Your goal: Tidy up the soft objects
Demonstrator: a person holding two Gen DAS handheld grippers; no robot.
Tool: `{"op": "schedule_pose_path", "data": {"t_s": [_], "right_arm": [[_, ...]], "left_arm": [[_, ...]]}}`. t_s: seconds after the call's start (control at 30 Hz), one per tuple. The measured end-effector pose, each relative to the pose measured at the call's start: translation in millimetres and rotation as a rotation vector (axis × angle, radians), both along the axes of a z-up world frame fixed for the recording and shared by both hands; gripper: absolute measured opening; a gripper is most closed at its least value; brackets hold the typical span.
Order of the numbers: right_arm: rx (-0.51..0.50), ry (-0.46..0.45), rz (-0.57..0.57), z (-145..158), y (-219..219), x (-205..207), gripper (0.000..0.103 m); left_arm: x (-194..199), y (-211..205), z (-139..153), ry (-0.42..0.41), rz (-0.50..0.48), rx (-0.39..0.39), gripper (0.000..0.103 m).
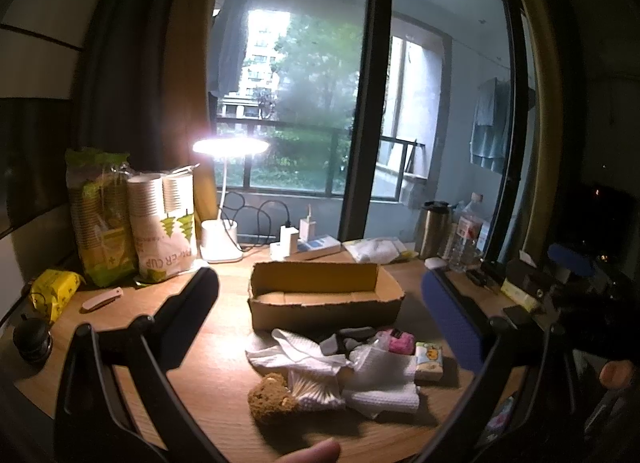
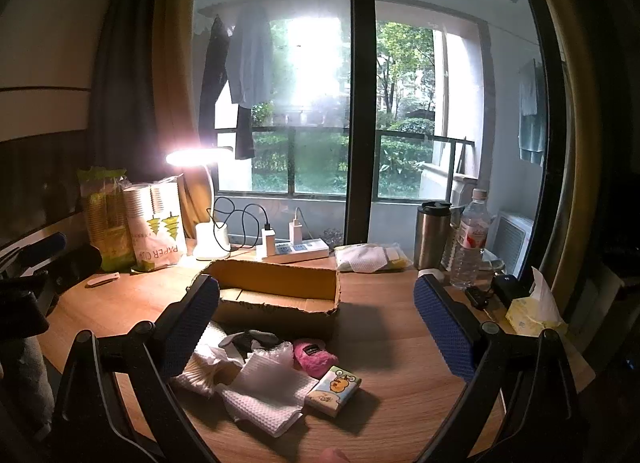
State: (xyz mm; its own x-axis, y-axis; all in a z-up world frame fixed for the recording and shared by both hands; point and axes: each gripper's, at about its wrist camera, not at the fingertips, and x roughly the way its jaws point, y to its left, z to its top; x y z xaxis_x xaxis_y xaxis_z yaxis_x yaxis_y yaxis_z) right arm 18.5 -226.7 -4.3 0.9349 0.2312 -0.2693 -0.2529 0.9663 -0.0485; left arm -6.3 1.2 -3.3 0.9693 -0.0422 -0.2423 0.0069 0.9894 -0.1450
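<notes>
A pile of soft things lies on the wooden desk in front of an open, empty cardboard box (image 1: pixel 324 295) (image 2: pixel 276 297): white waffle cloths (image 1: pixel 380 383) (image 2: pixel 264 395), a brown plush toy (image 1: pixel 270 397), a pink fluffy item (image 1: pixel 396 341) (image 2: pixel 314 355), a small cartoon tissue pack (image 1: pixel 429 361) (image 2: pixel 334 385) and a dark item (image 2: pixel 250 339). My left gripper (image 1: pixel 320 319) is open and empty, held above the pile. My right gripper (image 2: pixel 316 327) is open and empty, above the pile's right side. The right gripper's blue finger also shows at the right of the left wrist view (image 1: pixel 568 259).
A lit desk lamp (image 1: pixel 224 199) (image 2: pixel 204 199), paper-cup bags (image 1: pixel 160 231) (image 2: pixel 156 223), a power strip with chargers (image 2: pixel 294 251), a steel tumbler (image 2: pixel 432 235), a water bottle (image 2: pixel 472 239) and a yellow tissue box (image 2: pixel 532 309) line the desk's back and sides. A window stands behind.
</notes>
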Motion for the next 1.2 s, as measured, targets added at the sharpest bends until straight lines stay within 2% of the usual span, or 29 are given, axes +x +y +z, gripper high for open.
{"op": "schedule_pose_path", "data": {"t_s": [1.2], "right_arm": [[0.001, 0.004, 0.000, -1.7, -1.0, 0.4, 0.100]], "left_arm": [[-0.1, 0.3, 3.5, 0.003, -0.005, -0.003, 0.102]]}}
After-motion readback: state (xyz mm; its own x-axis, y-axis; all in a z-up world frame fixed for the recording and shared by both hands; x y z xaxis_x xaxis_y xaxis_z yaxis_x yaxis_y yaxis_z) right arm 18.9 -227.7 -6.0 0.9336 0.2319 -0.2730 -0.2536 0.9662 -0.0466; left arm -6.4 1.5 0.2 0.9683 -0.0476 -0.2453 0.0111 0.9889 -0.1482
